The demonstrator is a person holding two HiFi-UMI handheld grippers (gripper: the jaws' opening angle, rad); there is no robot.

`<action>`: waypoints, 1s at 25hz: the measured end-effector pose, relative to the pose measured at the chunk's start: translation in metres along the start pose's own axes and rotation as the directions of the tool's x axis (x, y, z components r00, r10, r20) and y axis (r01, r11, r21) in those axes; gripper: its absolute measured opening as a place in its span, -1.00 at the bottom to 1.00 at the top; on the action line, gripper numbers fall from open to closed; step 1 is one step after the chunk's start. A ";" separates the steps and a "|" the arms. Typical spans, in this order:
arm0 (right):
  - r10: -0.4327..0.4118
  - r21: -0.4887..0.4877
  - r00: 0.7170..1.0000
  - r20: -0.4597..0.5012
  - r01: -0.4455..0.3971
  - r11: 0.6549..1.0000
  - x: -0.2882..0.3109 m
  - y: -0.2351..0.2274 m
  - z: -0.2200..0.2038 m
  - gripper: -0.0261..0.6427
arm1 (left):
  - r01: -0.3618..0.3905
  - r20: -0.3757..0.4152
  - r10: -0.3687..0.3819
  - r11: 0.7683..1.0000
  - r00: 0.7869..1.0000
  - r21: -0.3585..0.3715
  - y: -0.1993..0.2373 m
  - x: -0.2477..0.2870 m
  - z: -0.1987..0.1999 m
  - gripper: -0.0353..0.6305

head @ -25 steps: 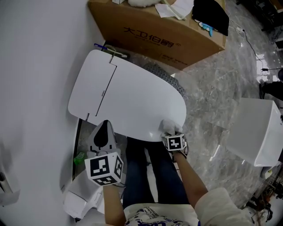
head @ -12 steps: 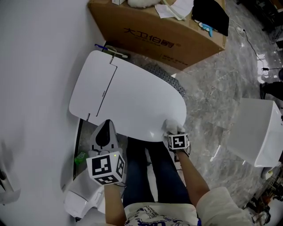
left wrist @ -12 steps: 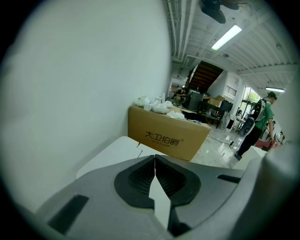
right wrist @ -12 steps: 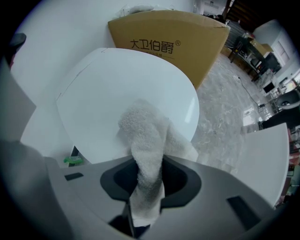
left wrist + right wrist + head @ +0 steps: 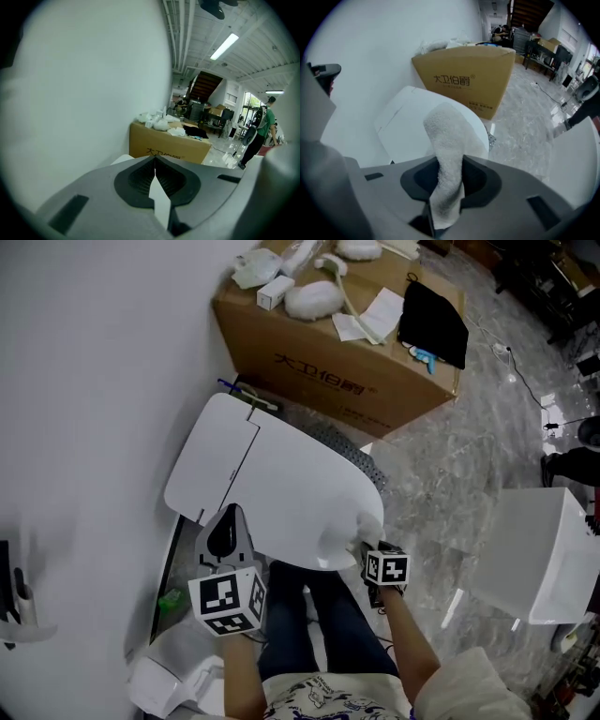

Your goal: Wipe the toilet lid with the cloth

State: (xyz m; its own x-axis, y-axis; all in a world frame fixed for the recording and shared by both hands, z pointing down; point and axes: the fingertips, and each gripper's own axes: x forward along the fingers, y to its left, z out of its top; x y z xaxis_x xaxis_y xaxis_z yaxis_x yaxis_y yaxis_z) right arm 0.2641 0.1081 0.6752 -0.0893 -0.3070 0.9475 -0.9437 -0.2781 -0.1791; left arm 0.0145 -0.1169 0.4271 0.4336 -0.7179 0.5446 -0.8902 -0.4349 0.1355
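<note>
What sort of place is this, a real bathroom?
Probably not: it looks like an open workshop hall. The toilet lid sits beside a cardboard box, under a bare ceiling with strip lights.

My right tool is clamped on the white cloth, which rises between the jaws toward twelve o'clock. The toilet lid lies behind it at eleven, a cardboard box beyond at twelve, and grey floor at two.

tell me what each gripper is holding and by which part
The right gripper pinches the white cloth at its bunched near end; the left gripper is shut on nothing.
</note>
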 end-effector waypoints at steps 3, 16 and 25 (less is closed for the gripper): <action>0.050 -0.017 0.992 0.115 -0.048 0.999 -0.031 0.026 0.048 -0.61 | -0.012 0.049 0.012 1.000 0.999 0.000 -0.001 -0.012 0.030 -0.87; 0.323 -0.275 0.707 0.629 -0.187 0.943 -0.255 0.183 0.265 -0.61 | -0.141 0.285 0.133 0.990 0.949 0.010 0.022 -0.103 0.148 -0.87; 0.483 -0.441 0.433 0.761 -0.201 0.875 -0.404 0.263 0.320 -0.61 | -0.230 0.453 0.211 0.973 0.866 -0.014 0.034 -0.178 0.225 -0.87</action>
State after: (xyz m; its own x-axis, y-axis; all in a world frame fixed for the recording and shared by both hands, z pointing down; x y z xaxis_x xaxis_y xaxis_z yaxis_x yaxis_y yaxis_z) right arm 0.1538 -0.1325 0.1601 -0.2525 -0.9599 0.1218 -0.9480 0.2201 -0.2300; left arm -0.0611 -0.1263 0.1484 0.2505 -0.9600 0.1249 -0.9680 -0.2503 0.0179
